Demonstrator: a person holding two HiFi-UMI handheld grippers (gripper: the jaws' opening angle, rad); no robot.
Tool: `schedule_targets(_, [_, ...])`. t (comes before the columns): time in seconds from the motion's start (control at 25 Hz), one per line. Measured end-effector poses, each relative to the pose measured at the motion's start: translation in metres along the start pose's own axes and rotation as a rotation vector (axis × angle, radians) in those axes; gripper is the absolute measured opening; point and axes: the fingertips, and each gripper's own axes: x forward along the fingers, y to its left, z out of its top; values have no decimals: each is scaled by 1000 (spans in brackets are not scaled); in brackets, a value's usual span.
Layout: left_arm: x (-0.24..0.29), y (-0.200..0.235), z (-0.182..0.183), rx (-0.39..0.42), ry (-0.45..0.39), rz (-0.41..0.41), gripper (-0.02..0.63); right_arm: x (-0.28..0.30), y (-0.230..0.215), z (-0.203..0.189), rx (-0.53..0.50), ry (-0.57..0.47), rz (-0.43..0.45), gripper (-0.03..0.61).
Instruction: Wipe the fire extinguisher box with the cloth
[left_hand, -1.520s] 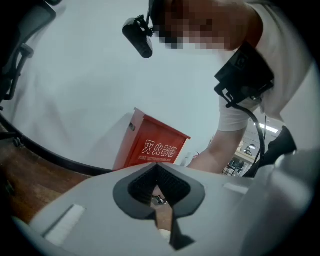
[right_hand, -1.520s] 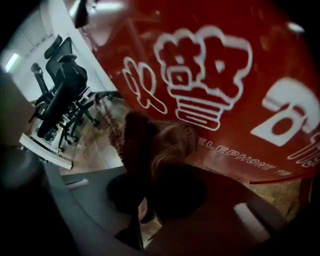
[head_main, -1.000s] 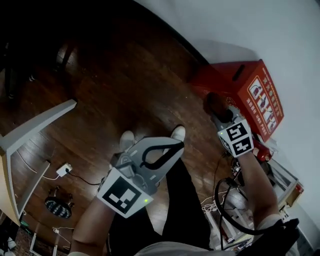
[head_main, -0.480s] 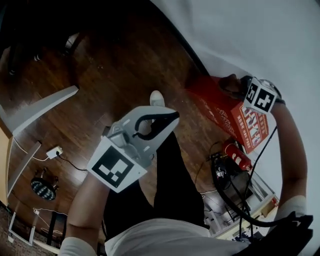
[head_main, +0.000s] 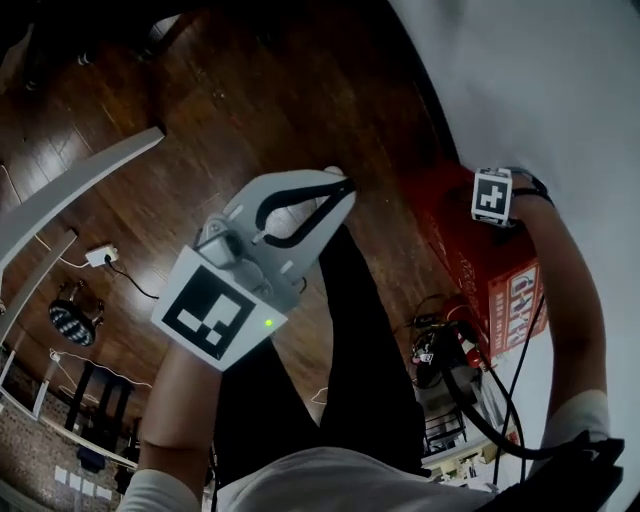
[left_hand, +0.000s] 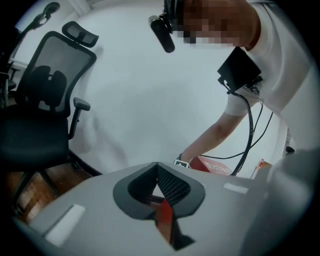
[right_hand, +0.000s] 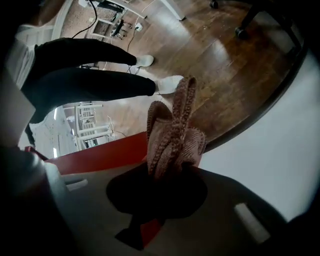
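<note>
The red fire extinguisher box (head_main: 470, 250) stands on the wooden floor against the white wall, at the right of the head view. The marker cube of my right gripper (head_main: 492, 195) sits over the box's top far edge, and its jaws are hidden there. In the right gripper view my right gripper (right_hand: 167, 170) is shut on a pinkish-brown knitted cloth (right_hand: 173, 132), which sticks out past the jaws beside the box's red edge (right_hand: 100, 156). My left gripper (head_main: 342, 190) hangs mid-air in the centre, shut and empty, left of the box (left_hand: 216, 165).
A white desk edge (head_main: 80, 200) and a power strip (head_main: 100, 257) lie at the left. Cables and clutter (head_main: 440, 360) sit near the box's near side. A black office chair (left_hand: 45, 115) stands by the wall. The person's dark trouser legs (right_hand: 85, 75) and white shoes (right_hand: 170, 82) are close to the box.
My right gripper has swung up and right from in front of the box to its top edge by the wall. The left gripper has risen slightly and stayed shut.
</note>
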Motion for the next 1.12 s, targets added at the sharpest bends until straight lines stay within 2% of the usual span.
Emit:
schedule_targets(0.24, [1,42,-26,-63,-8,129,0,71,-49,37,-8,69,15,61])
schedule_targets(0.48, [5,62,-75,-102,27,162,0,128,-101,88,7,136,-16,61])
schedule_targets(0.56, [-2,71,-95,-119,47,177,0,145,-111,109,-6,113,-33,61])
schedule_targets(0.64, [-12,79,-112,-149,55,196,0,156,-121,135,-15,47,-79,60])
schedule_targets(0.76, [-28,84,-123,-146,58,209,0,137,-130,172,-7,-70,-178,61])
schedule_targets(0.84, [-37,81,-116,-130,44,205,0,113,-124,185,1,-131,-218,61])
schedule_targets(1.0, [-54,63,-71,-75,-3,170,0,37,-99,180,-27,-161,-297,61])
schedule_targets(1.12, [-78,41,-32,-23,-17,128,0,-46,-70,169,12,-234,-407,61])
